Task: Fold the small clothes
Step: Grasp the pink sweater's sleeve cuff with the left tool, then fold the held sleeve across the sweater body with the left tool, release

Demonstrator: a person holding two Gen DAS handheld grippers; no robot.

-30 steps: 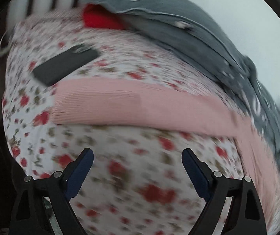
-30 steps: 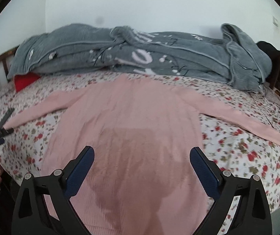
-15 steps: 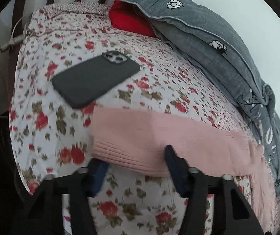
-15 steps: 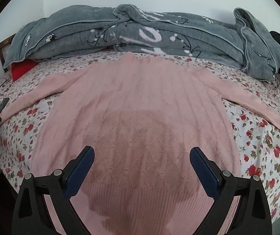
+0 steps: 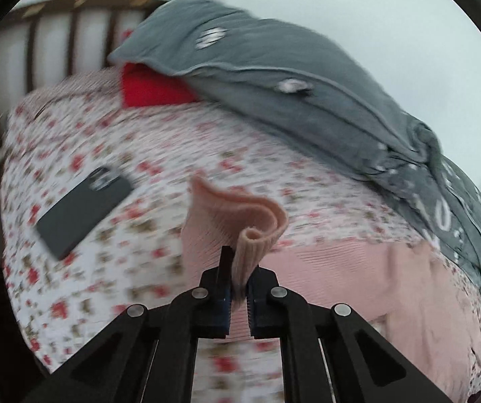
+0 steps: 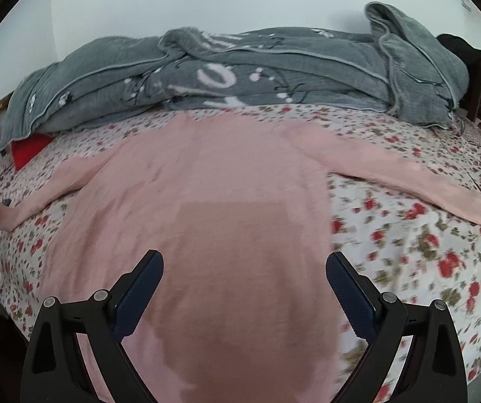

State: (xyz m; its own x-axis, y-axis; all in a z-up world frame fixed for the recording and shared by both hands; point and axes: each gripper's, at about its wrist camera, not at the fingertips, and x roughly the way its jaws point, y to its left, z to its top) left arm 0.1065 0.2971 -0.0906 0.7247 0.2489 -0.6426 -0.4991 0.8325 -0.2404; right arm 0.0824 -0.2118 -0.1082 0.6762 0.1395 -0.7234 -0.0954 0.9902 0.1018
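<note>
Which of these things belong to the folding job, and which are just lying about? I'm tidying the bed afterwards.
Part of the job:
pink sweater
its sleeve cuff, pinched in the left gripper
right gripper, open over the sweater

Just lying about:
black phone
grey blanket
red cloth

Bedroom: floral-sheeted bed [image 6: 408,235], grey quilt [image 6: 240,74].

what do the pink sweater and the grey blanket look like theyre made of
Pink sweater: soft ribbed knit, matte; fine ribs show on the cuff pinched in the left tool. Grey blanket: likely plush fleece, fuzzy nap with piped edges.
</note>
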